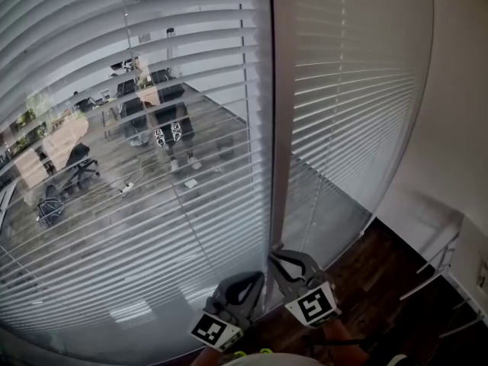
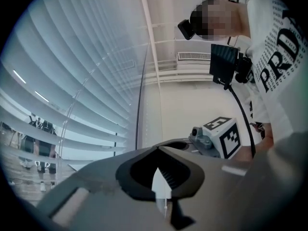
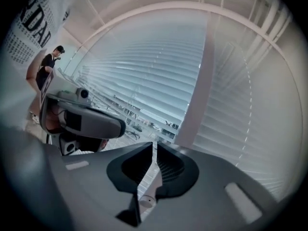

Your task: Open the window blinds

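The left blind (image 1: 137, 128) is seen with slats tilted open and an office showing through, while the right blind (image 1: 351, 90) looks shut. Low by the mullion (image 1: 278, 128), the left gripper (image 1: 255, 277) is pressed onto a white pull (image 2: 160, 184) and the right gripper (image 1: 278, 256) onto a white knob (image 3: 147, 200). Opening the right blind is judged to be in hand, and a steady draw is called for.

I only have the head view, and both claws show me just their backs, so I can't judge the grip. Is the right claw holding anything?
Observer: Yes. The right gripper view shows the right claw shut, with a white cord pull caught in the hollow between its pads.
Operator: And the left claw?
Observer: The left gripper view shows the left claw shut too. A tapered white pull sits between its pads, with a thin cord trailing from it, so it is probably a second cord pull.
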The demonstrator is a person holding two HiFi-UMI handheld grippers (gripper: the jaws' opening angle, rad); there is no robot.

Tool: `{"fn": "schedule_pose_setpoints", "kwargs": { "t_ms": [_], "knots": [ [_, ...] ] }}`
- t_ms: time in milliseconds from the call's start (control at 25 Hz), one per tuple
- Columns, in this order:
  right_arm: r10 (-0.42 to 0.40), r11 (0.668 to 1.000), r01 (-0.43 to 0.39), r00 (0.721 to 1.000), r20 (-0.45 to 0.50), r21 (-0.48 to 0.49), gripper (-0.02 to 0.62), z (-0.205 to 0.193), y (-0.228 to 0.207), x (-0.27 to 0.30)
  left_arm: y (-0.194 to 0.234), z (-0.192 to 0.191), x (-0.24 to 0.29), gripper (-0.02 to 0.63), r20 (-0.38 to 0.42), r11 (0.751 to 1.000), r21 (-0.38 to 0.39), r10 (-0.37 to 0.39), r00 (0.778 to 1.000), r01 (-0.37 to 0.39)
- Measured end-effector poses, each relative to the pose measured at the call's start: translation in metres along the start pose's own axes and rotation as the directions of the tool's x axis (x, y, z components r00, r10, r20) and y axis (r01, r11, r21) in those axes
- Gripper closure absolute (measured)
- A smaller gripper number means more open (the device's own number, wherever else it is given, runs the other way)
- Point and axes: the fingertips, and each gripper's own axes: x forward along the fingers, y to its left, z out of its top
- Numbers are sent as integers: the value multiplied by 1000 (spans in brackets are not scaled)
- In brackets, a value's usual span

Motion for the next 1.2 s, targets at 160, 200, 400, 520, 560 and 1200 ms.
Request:
{"fn": "schedule_pose_setpoints", "kwargs": {
  "t_ms": [160, 200, 400, 520, 560, 1200],
  "knots": [
    [50, 998, -52, 996, 77, 21, 571, 22, 9, -5, -1, 5, -1, 612, 18, 1000, 15, 7, 1000, -8],
    [60, 997, -64, 991, 118, 33, 574, 29, 12, -7, -1, 6, -2, 612, 23, 1000, 19, 6, 1000, -7],
    [3, 986, -68, 916, 400, 150, 586, 76, 22, -18, -7, 13, -14, 612, 44, 997, 72, 32, 999, -35],
    [2, 983, -77, 915, 404, 169, 588, 76, 26, -20, -8, 11, -20, 612, 24, 992, 112, 62, 998, -64],
    [2, 983, -77, 914, 405, 168, 586, 77, 27, -20, -7, 10, -21, 612, 18, 991, 116, 69, 997, -70],
    [4, 987, -63, 927, 375, 145, 588, 77, 33, -21, -11, 12, -25, 614, 9, 991, 74, 108, 994, -108]
  ]
}}
